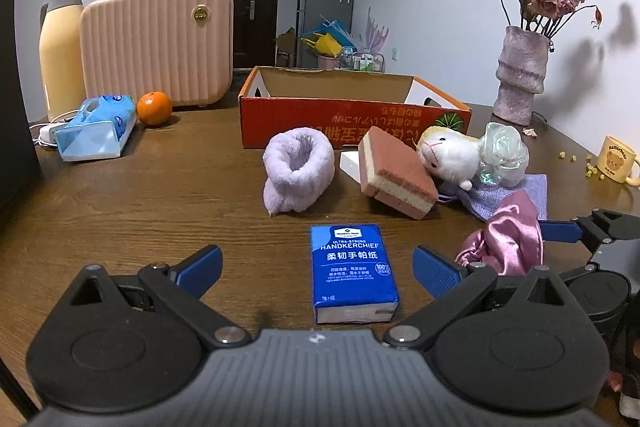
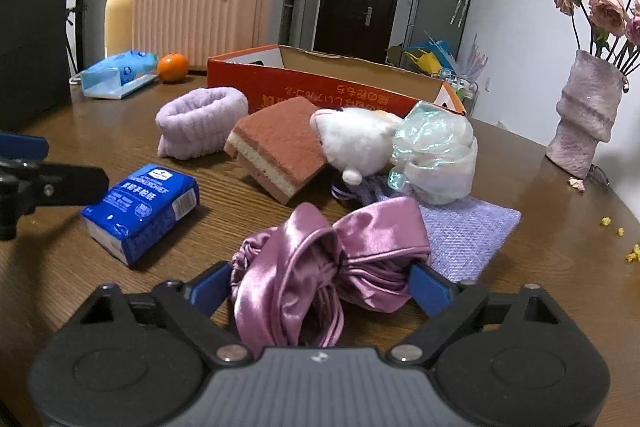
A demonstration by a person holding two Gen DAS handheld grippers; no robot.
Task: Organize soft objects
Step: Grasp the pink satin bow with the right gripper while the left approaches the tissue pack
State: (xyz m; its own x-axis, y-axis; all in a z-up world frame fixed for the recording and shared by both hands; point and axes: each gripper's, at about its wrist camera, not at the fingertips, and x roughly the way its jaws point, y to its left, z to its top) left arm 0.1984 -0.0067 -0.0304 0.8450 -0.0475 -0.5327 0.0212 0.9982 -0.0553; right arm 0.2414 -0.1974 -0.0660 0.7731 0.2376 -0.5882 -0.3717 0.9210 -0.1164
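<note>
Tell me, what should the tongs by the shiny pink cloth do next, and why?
Probably squeeze shut. The right tongs already sit wide open with one blue pad on each side of the pink satin cloth, which lies loose on the table. Closing would grab it, so it could be lifted into the orange box behind.

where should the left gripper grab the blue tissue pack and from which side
Grip the tissue pack across its two long sides, coming down from the near end. It lies flat and lengthwise between the left gripper pads, which stand open wider than the pack, with bare table on both sides.
</note>
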